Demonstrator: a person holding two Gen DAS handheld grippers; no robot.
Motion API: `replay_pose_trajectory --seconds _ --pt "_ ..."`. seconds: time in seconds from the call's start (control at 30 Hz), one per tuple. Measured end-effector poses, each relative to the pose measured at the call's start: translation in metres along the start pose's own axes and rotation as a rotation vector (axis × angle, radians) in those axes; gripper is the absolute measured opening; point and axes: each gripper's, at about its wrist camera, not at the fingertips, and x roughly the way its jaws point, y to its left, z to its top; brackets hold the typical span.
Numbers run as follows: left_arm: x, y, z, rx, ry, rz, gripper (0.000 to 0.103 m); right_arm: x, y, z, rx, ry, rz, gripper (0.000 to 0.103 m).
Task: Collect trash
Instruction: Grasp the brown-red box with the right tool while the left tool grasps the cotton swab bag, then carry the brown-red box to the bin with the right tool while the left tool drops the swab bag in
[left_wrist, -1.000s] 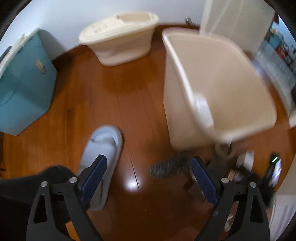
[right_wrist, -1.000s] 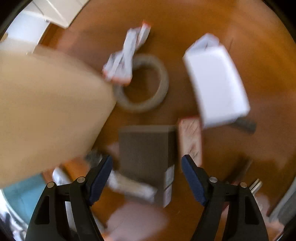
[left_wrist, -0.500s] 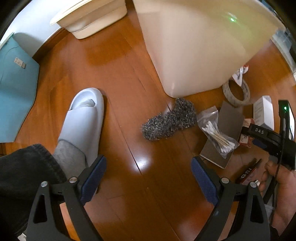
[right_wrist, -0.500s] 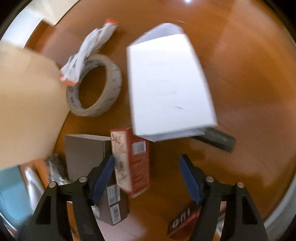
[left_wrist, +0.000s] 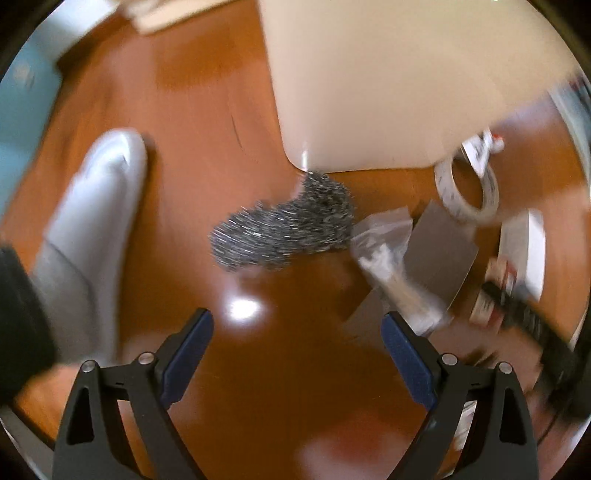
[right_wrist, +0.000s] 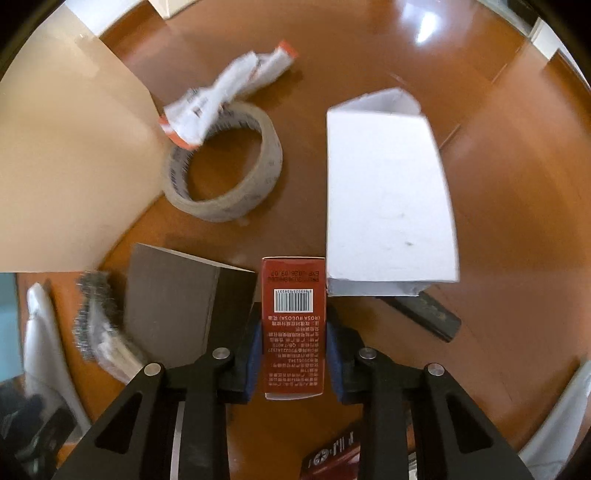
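Right wrist view: I am holding the red carton (right_wrist: 293, 325) between the blue pads of my right gripper (right_wrist: 293, 328), jaws narrowed tight on its two long sides, the barcode face turned up. The carton's far end is sitting just beside the near end of the white box (right_wrist: 388, 199), possibly touching it, and the grey card (right_wrist: 173, 295) is lying close on the other side, so lifting carelessly could be dragging either neighbour along the floor (right_wrist: 498, 110). My grip is taking only the near part of the carton, and I am judging that thin cardboard could be buckling or pivoting downward once it leaves the floor. The beige bin (right_wrist: 62, 158) is standing at the left, with the tape roll (right_wrist: 221, 162) and a crumpled wrapper (right_wrist: 225, 96) between it and me; swinging low could be knocking those. In the left wrist view my left gripper (left_wrist: 295, 339) is hanging wide and empty above bare floor, the steel wool (left_wrist: 284, 229) lying ahead against the bin's foot (left_wrist: 369, 92). That picture is blurring, so the arm is likely moving and could be bumping the bin.
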Motion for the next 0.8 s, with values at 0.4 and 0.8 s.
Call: replay_pose_trajectory --seconds 0.4,0.8 --pt "0.052 -0.040 0.014 -0.162 0.093 -0.027 0.032 -0.046 -0.030 0.001 0.064 -0.087 0.076 0.031" --pt "-0.014 -0.029 -0.002 -0.108 0.057 -0.212 0.008 -0.068 -0.023 0.014 0.081 -0.135 0.057 0.031"
